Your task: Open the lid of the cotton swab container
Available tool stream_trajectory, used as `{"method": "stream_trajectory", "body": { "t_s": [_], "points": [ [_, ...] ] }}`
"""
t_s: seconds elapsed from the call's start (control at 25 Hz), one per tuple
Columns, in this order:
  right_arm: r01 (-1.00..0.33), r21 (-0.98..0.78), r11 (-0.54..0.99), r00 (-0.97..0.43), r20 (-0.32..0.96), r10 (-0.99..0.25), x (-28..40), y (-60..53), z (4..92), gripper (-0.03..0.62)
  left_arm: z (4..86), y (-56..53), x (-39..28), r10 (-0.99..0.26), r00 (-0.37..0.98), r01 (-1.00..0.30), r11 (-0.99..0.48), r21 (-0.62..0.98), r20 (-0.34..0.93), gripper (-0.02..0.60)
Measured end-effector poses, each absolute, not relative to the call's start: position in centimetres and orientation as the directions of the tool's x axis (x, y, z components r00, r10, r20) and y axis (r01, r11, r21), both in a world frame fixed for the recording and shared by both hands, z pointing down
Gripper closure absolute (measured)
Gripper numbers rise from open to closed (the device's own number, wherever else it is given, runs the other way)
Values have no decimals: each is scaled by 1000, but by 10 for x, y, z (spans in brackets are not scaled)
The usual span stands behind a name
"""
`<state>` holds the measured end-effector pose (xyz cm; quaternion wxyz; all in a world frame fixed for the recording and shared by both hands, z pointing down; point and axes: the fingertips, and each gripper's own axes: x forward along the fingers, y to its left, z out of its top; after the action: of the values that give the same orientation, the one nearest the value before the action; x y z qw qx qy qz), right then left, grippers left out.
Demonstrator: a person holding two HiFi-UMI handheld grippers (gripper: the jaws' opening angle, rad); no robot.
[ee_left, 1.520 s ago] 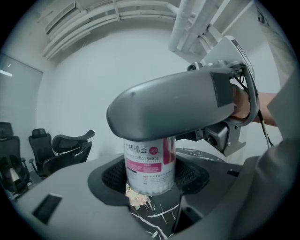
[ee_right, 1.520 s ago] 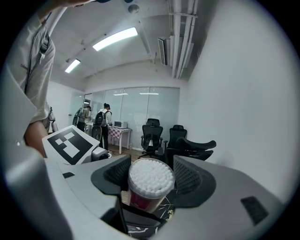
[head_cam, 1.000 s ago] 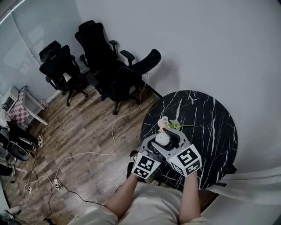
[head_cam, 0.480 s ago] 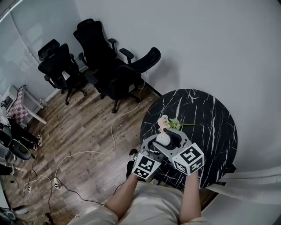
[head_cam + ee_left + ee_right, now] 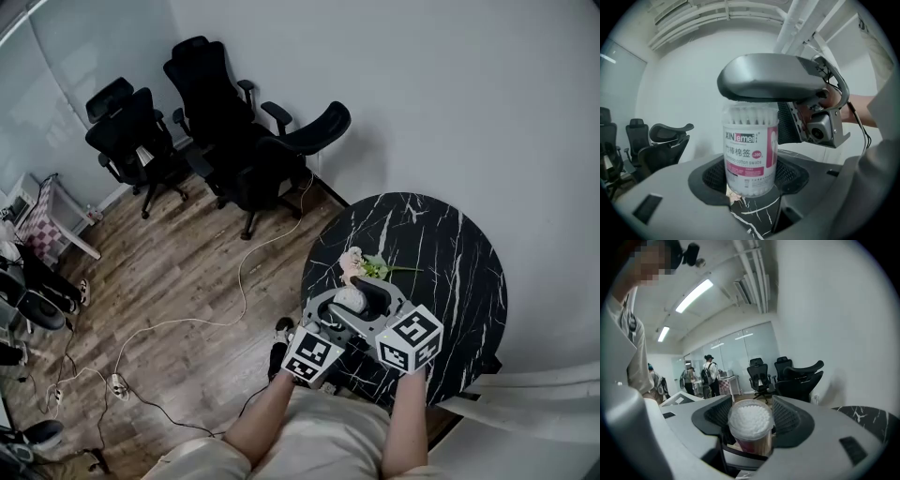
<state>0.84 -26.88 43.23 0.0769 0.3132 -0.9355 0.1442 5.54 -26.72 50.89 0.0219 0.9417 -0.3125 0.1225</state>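
The right gripper (image 5: pixel 751 426) has slid a little to the right since a second ago, and its marker cube (image 5: pixel 410 339) has tipped a bit more. The left gripper (image 5: pixel 750 183) has stayed where it was.

The cotton swab container (image 5: pixel 750 150) stands straight up on the black table (image 5: pixel 441 253), near the edge closest to the person. It is a clear round tub full of white swabs, with a pink and white label on its side.

In the left gripper view, the two jaws sit close on each side of the tub's lower part and hold it. One grey jaw of the right gripper lies across the top of the tub and hides the top from this side.

The right gripper view looks down at the top of the tub. The white swab tips show through the clear lid (image 5: pixel 750 417). The right jaws are pulled in narrow and press on both sides of the lid. The lid looks like it is still on the tub.

In the head view, both grippers meet at the tub, and the person's bare arms reach to them from below. A small pink flower with green leaves (image 5: pixel 361 265) lies on the table just behind the tub. Black office chairs (image 5: pixel 234 131) stand on the wood floor well away from the table, and a thin cable (image 5: pixel 187 328) runs over the floor.
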Motion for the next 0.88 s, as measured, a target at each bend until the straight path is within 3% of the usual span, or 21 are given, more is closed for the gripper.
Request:
{"method": "stream_trajectory", "body": {
  "t_s": [0.48, 0.88],
  "points": [
    [-619, 168, 767, -727, 246, -641, 0, -264, 423, 301, 508, -276, 49, -607, 750, -620, -784, -39, 262, 319],
    [-592, 255, 764, -710, 282, -645, 4, -259, 426, 301, 500, -288, 33, -674, 697, -689, -724, -33, 244, 319]
  ]
}}
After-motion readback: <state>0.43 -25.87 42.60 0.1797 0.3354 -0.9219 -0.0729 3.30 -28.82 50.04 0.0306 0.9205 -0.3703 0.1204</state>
